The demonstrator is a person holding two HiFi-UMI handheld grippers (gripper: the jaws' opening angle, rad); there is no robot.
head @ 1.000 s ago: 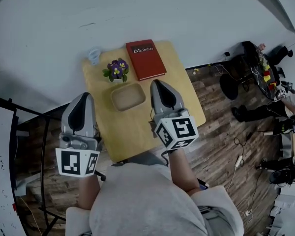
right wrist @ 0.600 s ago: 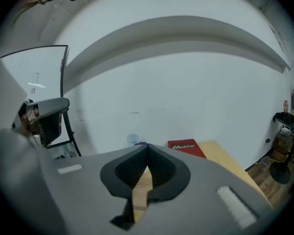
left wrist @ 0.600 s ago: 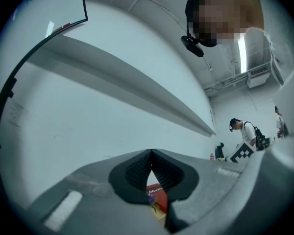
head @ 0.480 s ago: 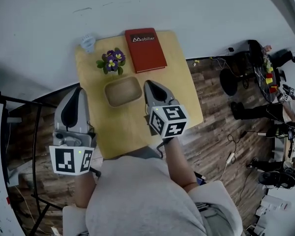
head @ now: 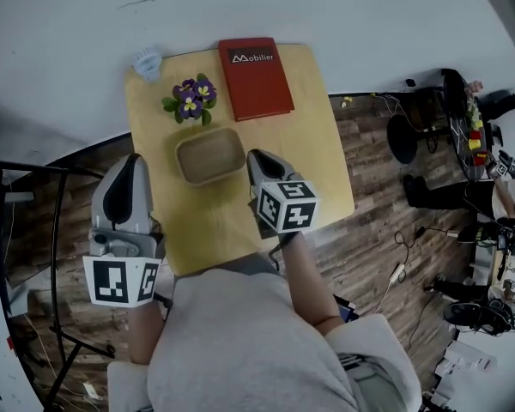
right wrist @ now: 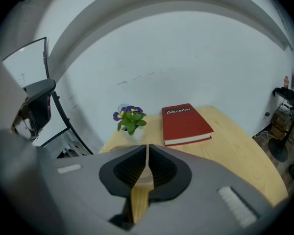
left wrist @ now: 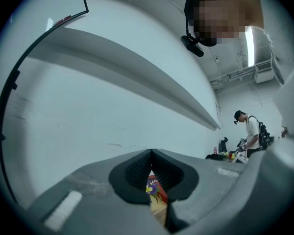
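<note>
A small wooden table (head: pixel 313 157) stands against a white wall. On it lie a red book (head: pixel 256 77), a potted plant with purple flowers (head: pixel 187 99), a shallow wooden bowl (head: pixel 209 155) and a pale blue glass (head: pixel 146 60). My right gripper (head: pixel 256 158) hovers shut and empty just right of the bowl; its view shows the book (right wrist: pixel 185 123) and the plant (right wrist: pixel 130 119) ahead. My left gripper (head: pixel 130 163) is shut and empty at the table's left edge. Through its narrow slit (left wrist: pixel 151 153) I glimpse the flowers (left wrist: pixel 150 185).
A black metal frame (head: pixel 60 221) stands left of the table. Wooden flooring (head: pixel 386 221) to the right carries cables, bags and a dark chair (head: pixel 412 140). A person (left wrist: pixel 252 133) stands far off by a cluttered desk in the left gripper view.
The right gripper has tipped downward and edged toward the bowl, so the book, plant and tabletop now fill its view. The left gripper has barely moved. Both stay shut.
</note>
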